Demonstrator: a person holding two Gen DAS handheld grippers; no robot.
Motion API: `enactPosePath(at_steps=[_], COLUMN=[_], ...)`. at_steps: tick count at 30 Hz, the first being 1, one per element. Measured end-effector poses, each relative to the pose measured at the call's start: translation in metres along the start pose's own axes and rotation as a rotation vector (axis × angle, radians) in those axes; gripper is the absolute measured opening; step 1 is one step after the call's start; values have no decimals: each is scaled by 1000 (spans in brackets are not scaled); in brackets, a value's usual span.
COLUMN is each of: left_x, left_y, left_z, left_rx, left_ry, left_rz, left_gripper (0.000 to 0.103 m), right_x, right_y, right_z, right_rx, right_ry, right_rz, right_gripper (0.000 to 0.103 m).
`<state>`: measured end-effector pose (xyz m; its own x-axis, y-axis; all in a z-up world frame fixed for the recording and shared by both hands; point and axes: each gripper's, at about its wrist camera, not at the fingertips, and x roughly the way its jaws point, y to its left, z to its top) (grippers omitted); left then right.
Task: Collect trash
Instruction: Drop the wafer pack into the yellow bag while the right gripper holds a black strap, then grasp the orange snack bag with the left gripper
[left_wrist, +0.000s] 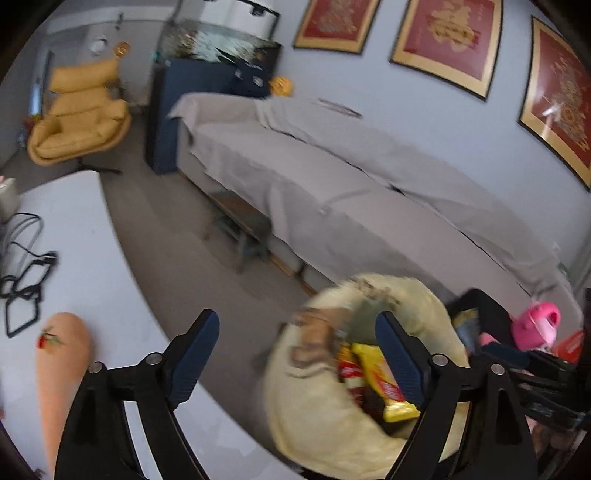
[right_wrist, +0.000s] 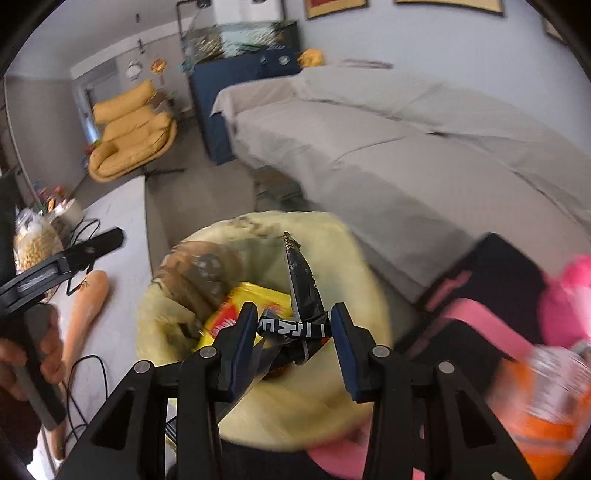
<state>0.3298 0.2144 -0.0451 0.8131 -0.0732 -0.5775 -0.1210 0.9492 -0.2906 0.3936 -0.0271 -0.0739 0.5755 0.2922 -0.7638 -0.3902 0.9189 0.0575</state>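
Your right gripper (right_wrist: 293, 341) hangs directly above a trash bin (right_wrist: 332, 398) lined with a pale yellow bag. Its jaws stand apart, and a crumpled black wrapper (right_wrist: 301, 295) sits between them, over the bin's mouth; whether the pads still touch it is unclear. A yellow wrapper (right_wrist: 255, 299) already lies inside the bin. Your left gripper (left_wrist: 295, 360) is spread wide and empty, between a white table (left_wrist: 74, 236) and the bin. A grey covered sofa (left_wrist: 332, 177) runs behind.
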Motion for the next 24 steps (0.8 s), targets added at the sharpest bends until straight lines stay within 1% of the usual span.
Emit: enactPosePath(at_steps=[3, 8, 11, 14, 15, 19, 22, 24], left_x=[-6, -5, -5, -1, 0, 1, -5, -11], left_y=[16, 37, 46, 50, 51, 50, 43, 35], left_z=[-1, -5, -9, -11, -12, -13, -11, -9], left_rx=[-24, -70, -91, -101, -107, -125, -115, -99], left_ry=[-17, 5, 10, 17, 22, 34, 30, 20], left_rz=[9, 6, 5, 4, 4, -3, -3, -5], left_gripper=[89, 89, 89, 89, 89, 89, 90, 91], right_x=[43, 111, 128, 134, 134, 116, 85, 62], right_y=[14, 24, 26, 28, 27, 25, 22, 18], right_z=[13, 14, 6, -5, -7, -7, -1, 3], right_rx=[-5, -4, -22, -44, -46, -41, -31, -24], right_ry=[90, 322, 406, 459, 457, 376, 272, 204], right_rz=[14, 12, 0, -3, -5, 2, 24, 28], right_gripper=[38, 38, 38, 39, 40, 46, 55, 58])
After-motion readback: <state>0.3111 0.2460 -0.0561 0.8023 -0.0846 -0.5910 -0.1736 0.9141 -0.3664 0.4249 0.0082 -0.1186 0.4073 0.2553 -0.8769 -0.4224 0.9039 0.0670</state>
